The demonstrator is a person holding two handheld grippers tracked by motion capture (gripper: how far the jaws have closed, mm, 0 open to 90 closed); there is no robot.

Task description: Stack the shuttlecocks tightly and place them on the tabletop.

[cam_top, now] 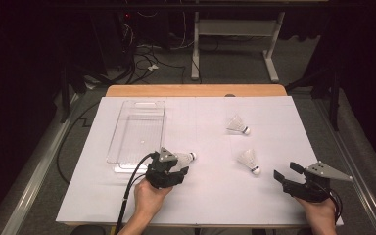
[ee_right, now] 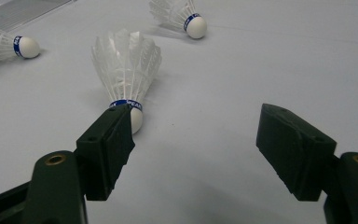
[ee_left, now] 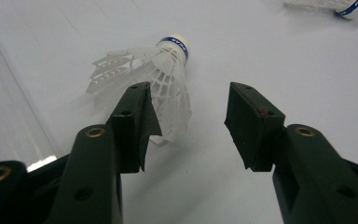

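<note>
A person works at a white-covered bench [cam_top: 210,191] with a wooden far edge, in a dim room where cables trail over grey carpet and the legs of another table stand behind. The left gripper [cam_top: 176,166] hovers low over a white shuttlecock [ee_left: 161,79] lying on its side, cork pointing away from the fingers [ee_left: 133,121]. The fingers stand partly apart and grip nothing: the feather skirt lies just ahead of and against the inner face of one finger, while the other finger is clear of it. A clear plastic tray [cam_top: 139,129] rests just beyond and to one side of that gripper. The right gripper [cam_top: 286,174], held near the bench's near right corner, has its fingers spread wide and empty. A second shuttlecock [ee_right: 128,77] lies just beyond one of its fingertips, cork towards the gripper. A third shuttlecock [cam_top: 237,126] lies farther off, towards the far edge.
</note>
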